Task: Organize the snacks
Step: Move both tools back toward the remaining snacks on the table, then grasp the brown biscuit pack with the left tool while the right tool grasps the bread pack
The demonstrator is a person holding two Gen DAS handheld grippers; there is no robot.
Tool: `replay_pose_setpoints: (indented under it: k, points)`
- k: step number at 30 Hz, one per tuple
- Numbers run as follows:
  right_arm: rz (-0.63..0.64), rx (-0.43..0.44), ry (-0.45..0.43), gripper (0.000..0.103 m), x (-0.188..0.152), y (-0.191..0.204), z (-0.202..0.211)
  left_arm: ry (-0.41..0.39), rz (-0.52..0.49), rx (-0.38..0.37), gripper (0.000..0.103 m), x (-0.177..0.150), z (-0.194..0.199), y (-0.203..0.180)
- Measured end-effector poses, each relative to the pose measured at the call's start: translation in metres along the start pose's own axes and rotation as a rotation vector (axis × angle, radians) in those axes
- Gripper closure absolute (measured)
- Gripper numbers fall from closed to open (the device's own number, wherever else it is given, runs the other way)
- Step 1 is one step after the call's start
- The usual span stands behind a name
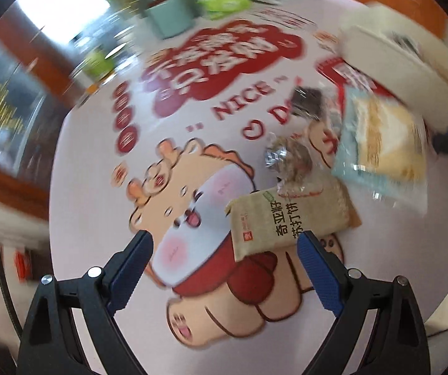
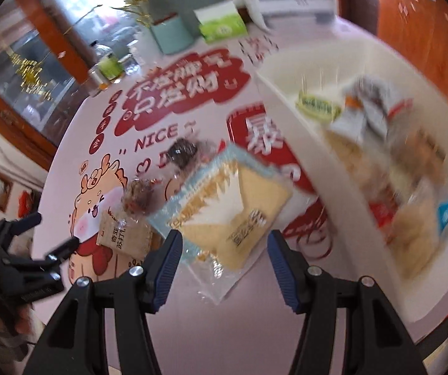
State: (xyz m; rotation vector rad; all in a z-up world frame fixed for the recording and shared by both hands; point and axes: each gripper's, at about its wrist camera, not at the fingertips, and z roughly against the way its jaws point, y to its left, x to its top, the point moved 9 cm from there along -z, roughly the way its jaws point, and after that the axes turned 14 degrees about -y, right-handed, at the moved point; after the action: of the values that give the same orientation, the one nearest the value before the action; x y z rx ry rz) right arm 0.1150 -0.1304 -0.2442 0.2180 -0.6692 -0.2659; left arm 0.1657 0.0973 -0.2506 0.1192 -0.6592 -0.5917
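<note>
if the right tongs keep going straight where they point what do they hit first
Most likely the sandwich pack lying on the table mat: it sits right ahead between the open right tongs. Depth is unclear in the blur.

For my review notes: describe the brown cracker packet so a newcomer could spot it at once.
On the cartoon-printed table, left of the white bin, lies a loose cluster of snacks. The brown cracker packet is the one nearest the left gripper: kraft-paper brown with dark Chinese lettering, unlike its clear-wrapped neighbours.
</note>
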Motion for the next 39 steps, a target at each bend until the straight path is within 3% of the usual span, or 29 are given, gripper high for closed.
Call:
replay_pose_setpoints:
  k: [5, 8, 12, 20, 23, 27, 32, 34, 35, 36, 37, 39]
  points:
    - [-0.132, -0.030, 0.047, 0.046, -0.009, -0.006, -0.023, 0.002, -0.249, -0.133, 0.010, -0.004, -0.033, -0.018]
    - [-0.246, -0.036, 0.064, 0.044, -0.013, -0.010, -0.036, 0.021, -0.317, -0.198, 0.009, -0.006, -0.049, -0.025]
    - [-0.344, -0.078, 0.052, 0.027, -0.013, -0.014, -0.049, 0.000, -0.337, -0.300, 0.009, 0.002, -0.054, -0.032]
    - [-0.327, -0.172, 0.079, 0.015, -0.018, -0.013, -0.070, 0.017, -0.344, -0.424, 0.009, 0.009, -0.061, -0.048]
    - [-0.305, -0.194, 0.091, 0.012, -0.018, -0.010, -0.072, 0.038, -0.410, -0.476, 0.009, 0.002, -0.057, -0.056]
    - [-0.283, -0.208, 0.103, 0.011, -0.017, -0.009, -0.074, 0.030, -0.539, -0.468, 0.008, -0.010, -0.058, -0.066]
    - [-0.274, -0.217, 0.108, 0.011, -0.017, -0.009, -0.073, 0.027, -0.503, -0.506, 0.014, -0.004, -0.059, -0.073]
    - [-0.266, -0.222, 0.100, 0.015, -0.017, -0.009, -0.073, 0.042, -0.464, -0.546, 0.034, -0.002, -0.057, -0.077]
    - [-0.258, -0.209, 0.083, 0.025, -0.016, -0.008, -0.071, 0.050, -0.454, -0.549, 0.036, -0.002, -0.056, -0.078]
    - [-0.265, -0.184, 0.066, 0.041, -0.014, -0.005, -0.071, 0.049, -0.450, -0.541, 0.044, -0.001, -0.054, -0.080]
    - [-0.275, -0.169, 0.049, 0.048, -0.012, -0.006, -0.068, 0.043, -0.446, -0.522, 0.045, -0.002, -0.053, -0.080]
    - [-0.291, -0.136, 0.033, 0.073, -0.009, -0.006, -0.064, 0.052, -0.396, -0.480, 0.046, -0.005, -0.052, -0.078]
